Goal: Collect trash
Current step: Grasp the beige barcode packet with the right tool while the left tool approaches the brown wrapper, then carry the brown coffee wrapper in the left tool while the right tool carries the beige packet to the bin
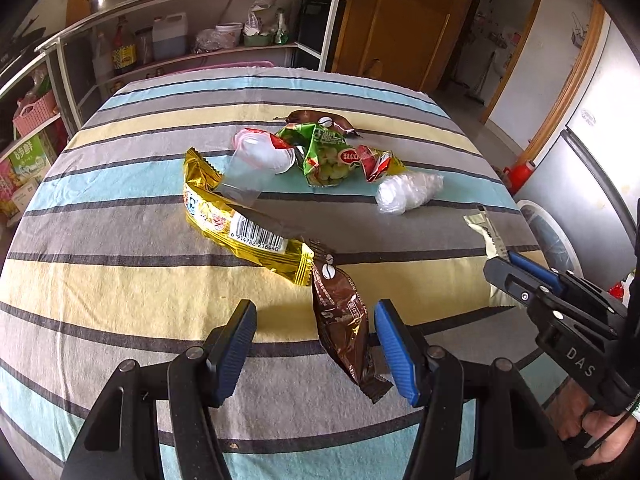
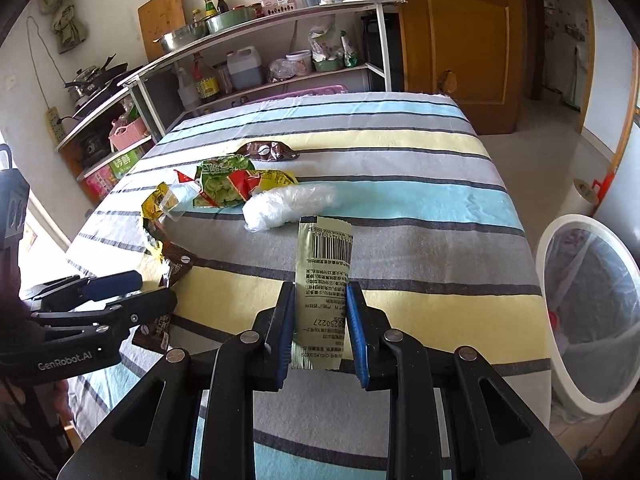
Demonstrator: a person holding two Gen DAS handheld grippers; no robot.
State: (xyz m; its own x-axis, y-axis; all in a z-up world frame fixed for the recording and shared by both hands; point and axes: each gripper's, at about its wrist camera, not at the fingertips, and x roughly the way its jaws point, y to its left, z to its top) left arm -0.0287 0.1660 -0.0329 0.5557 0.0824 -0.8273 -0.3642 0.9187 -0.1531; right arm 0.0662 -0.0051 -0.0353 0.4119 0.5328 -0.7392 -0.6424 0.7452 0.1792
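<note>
Between your right gripper's [image 2: 320, 300] blue pads sits a pale green sachet [image 2: 324, 280], barcode side up; the jaws are narrowed onto its lower half, its top end sticking out toward 12 o'clock over the striped tablecloth [image 2: 420, 200]. At 3 o'clock from it, off the table edge, stands a white bin [image 2: 560, 380] lined with a clear bag.

Your left gripper [image 1: 316, 320] is spread wide and grips nothing. A brown coffee wrapper [image 1: 344, 320] lies flat between its fingers, closer to the right pad [image 1: 394, 344]; whether it touches that pad you cannot tell. At 11 o'clock from the brown wrapper lies a gold wrapper [image 1: 240, 220] with a barcode, and a clear plastic cup [image 1: 244, 176] lies on its side across the gold wrapper's far end.

Farther out, near 12 o'clock, the rest is clustered: a green snack bag [image 1: 324, 156], a red-and-yellow wrapper [image 1: 376, 162] just beside it, a second brown wrapper [image 1: 320, 120] behind them, and a crumpled clear plastic bag [image 1: 408, 192] toward 1 o'clock.
</note>
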